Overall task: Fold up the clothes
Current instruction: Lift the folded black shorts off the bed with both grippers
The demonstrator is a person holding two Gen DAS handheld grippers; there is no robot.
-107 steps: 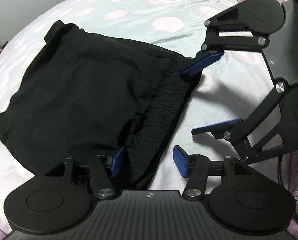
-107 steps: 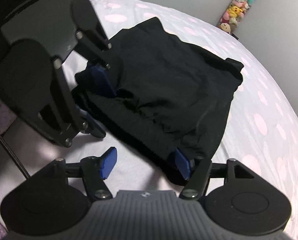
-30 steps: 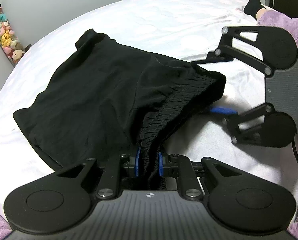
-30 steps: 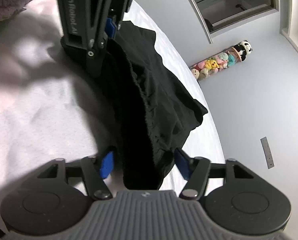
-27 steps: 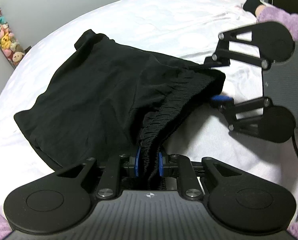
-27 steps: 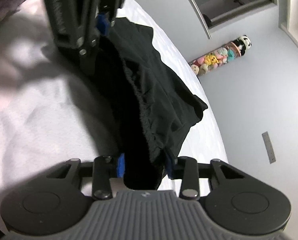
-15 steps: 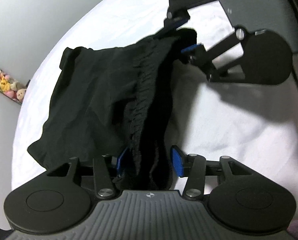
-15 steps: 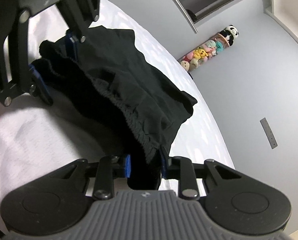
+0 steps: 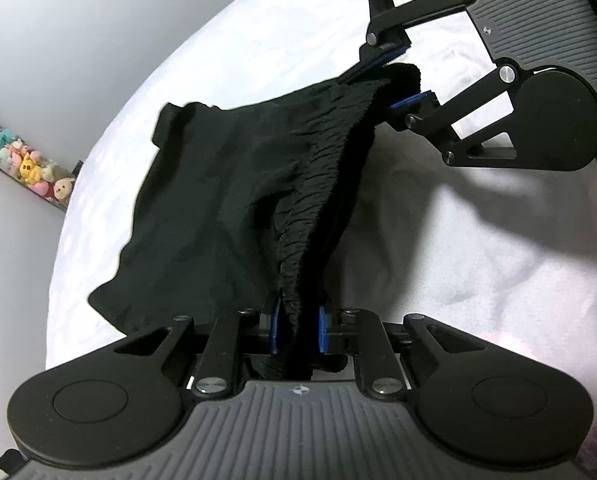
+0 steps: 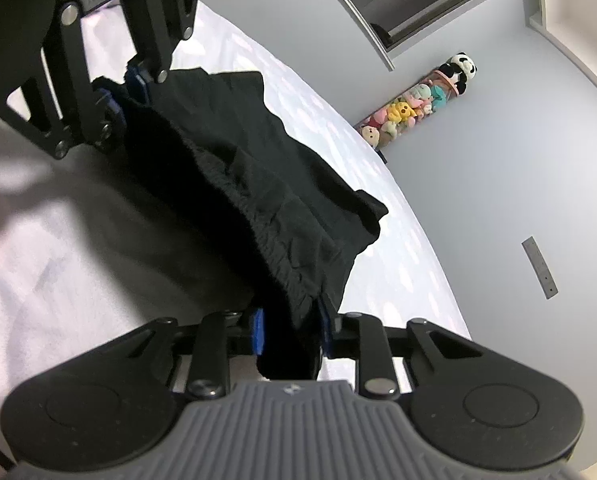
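Closest to you, the left gripper (image 9: 298, 330) has its jaws closing, and its blue pads (image 9: 275, 330) already press on the gathered waistband (image 9: 310, 216) of the black shorts (image 9: 218, 184); the right gripper (image 10: 290, 330) is closing too, pinching the other end of that same elastic band. That band is the place to hold (it is the thickest, ribbed part, so the pads bite well and it should not slide out). Judging by how it sags between your two grips, the cloth is light, soft and limp, with no stiffness to keep a shape, so expect it to droop and swing wherever it is unsupported. Beyond the band, the legs of the shorts trail down onto the pale bedsheet (image 9: 438, 248), the far hem (image 10: 372, 210) resting there. Keep the band taut between both hands, or the fabric will likely bunch. Far off, a row of plush toys (image 10: 414, 106) sits against the wall.
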